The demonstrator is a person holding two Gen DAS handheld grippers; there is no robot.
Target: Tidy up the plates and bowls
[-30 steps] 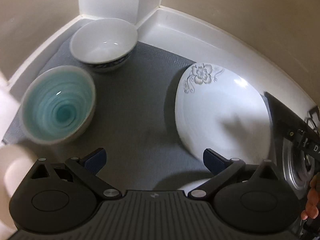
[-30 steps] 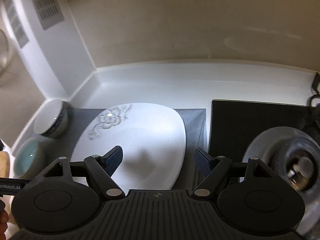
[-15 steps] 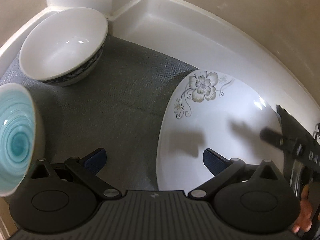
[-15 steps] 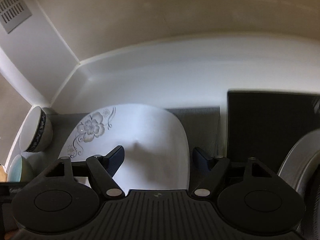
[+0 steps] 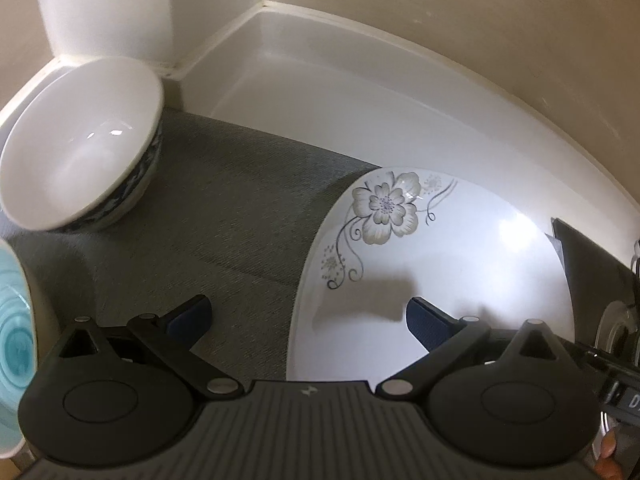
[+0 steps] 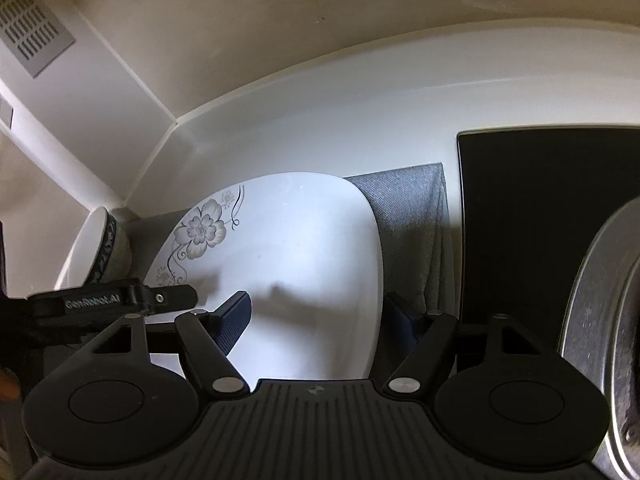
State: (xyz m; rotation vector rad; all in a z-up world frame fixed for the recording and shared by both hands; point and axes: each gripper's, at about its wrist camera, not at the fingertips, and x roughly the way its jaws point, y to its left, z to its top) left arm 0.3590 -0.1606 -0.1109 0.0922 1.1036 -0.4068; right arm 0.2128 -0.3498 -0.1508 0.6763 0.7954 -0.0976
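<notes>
Crockery sits on a grey mat [image 5: 240, 208] laid in the corner of a white counter [image 5: 360, 92], and the mat probably keeps the dishes from sliding or knocking on the hard surface. The flowered plate [image 5: 460, 264] lies flat at the mat's right end, filling the lower right of the left wrist view. The left tool [image 5: 308, 316] has its jaws spread wide with nothing between them, straddling the plate's left rim, one finger over the mat and the other over the plate. The right tool [image 6: 316, 312] is likewise open and empty, straddling the plate's right rim in its own view. Two tools at opposite rims suggest a two-sided lift of a wide, shallow, slippery dish, though no pad can be seen touching it.

The left wrist view alone shows the inside of the white bowl [image 5: 80, 152] at the left and a sliver of the turquoise bowl [image 5: 14, 336] at the lower left edge. The right wrist view alone shows a black panel [image 6: 540, 216] beyond the mat, a metal vessel [image 6: 600, 320] at the right edge, a wall vent [image 6: 32, 28] at the upper left, and the left tool's arm reaching in from the left.
</notes>
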